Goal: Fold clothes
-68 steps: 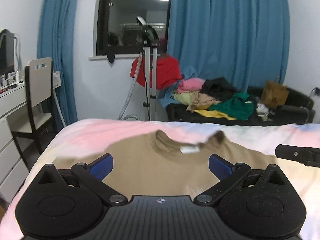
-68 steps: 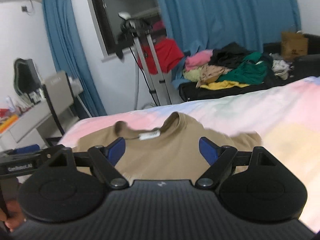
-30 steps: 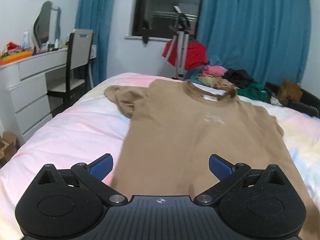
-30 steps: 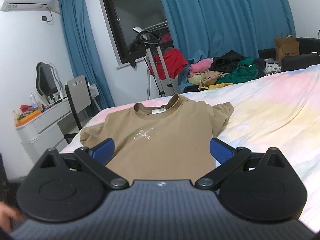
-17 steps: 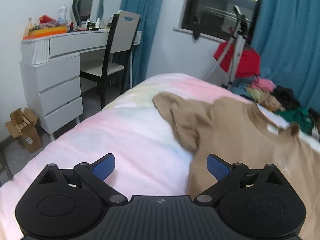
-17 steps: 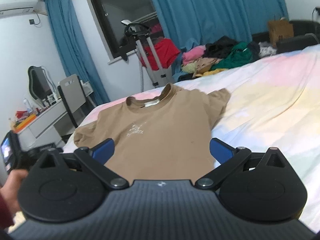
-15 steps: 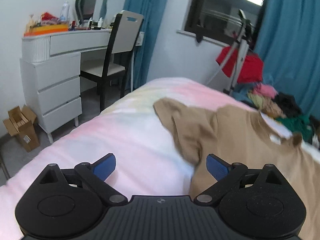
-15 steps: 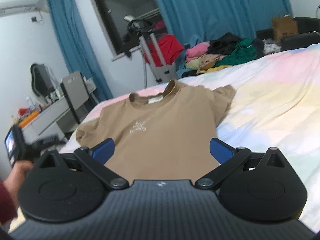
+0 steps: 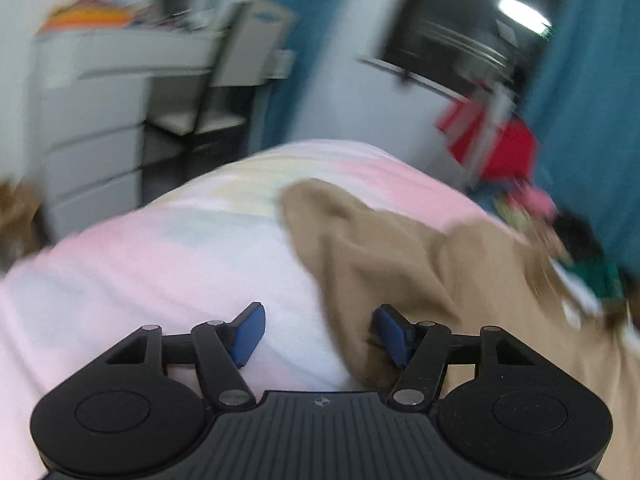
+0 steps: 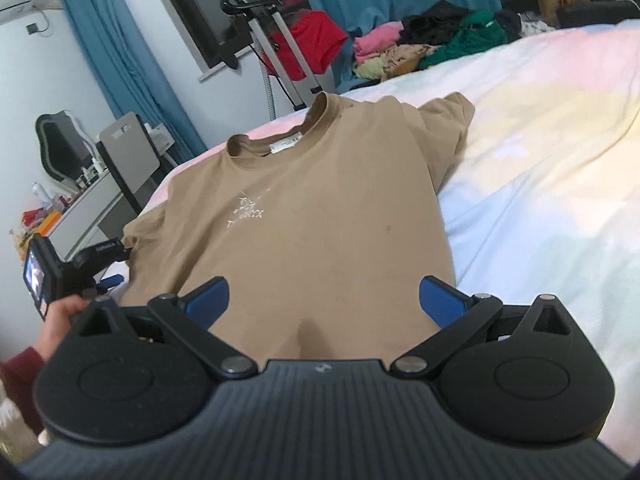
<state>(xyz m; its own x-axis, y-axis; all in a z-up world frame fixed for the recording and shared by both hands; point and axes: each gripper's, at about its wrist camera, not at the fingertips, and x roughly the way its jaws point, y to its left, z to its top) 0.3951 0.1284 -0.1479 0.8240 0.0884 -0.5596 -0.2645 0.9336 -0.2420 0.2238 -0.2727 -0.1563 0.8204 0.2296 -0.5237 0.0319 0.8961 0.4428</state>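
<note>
Open bedsheet lies to the right of the tan T-shirt point(image 10: 320, 208) — bare bed point(image 10: 540, 168) with room for a gripper to pass. On the shirt's left, the left gripper point(image 10: 116, 272) sits at the sleeve edge, with a chair point(image 10: 128, 156) and white drawers point(image 9: 92, 148) just beyond the bed's side. Behind the collar stand a garment steamer point(image 10: 276, 40) and a clothes pile point(image 10: 424, 40) — well apart from the shirt.

You're in a home bedroom: a bed point(image 10: 540, 152) with pastel sheets, blue curtains point(image 10: 120, 60) by a dark window, a white dresser point(image 9: 92, 140) with chair point(image 10: 128, 156) at far left (cluttered top), and heaped clothes point(image 10: 424, 44) far right.
</note>
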